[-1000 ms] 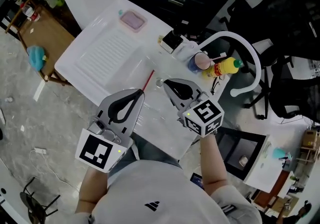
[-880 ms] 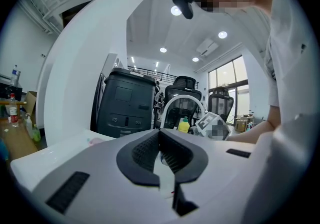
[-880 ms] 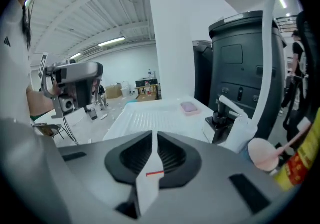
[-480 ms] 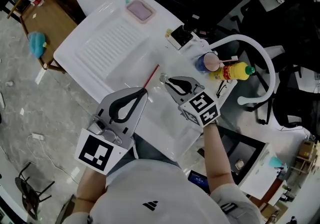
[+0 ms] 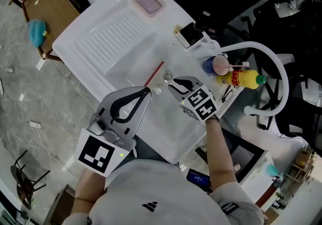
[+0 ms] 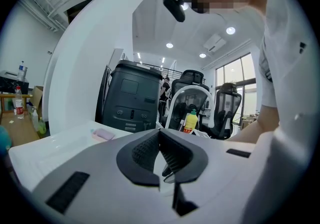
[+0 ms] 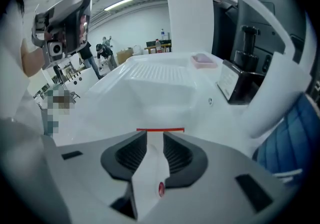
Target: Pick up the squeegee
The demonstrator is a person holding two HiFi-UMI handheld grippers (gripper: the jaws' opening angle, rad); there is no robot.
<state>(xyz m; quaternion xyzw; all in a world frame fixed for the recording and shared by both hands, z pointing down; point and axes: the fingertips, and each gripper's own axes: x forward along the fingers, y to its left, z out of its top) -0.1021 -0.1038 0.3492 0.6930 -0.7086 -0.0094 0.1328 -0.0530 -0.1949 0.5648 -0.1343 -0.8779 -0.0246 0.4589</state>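
Now right tool [image 5: 170,82], jaws just parting empty, at red-edged squeegee [image 5: 155,74] in sink [image 5: 126,68]; left tool [image 5: 147,91] closed.

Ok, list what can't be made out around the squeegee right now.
Squeegee handle: right gripper view shows only the red edge; the right gripper, whose jaws have just been opening, covers the rest, so whether anything sits between them is unclear.
Contact with the squeegee: head view, the gripper's body blocks it.
Yellow bottle label: head view, too small.
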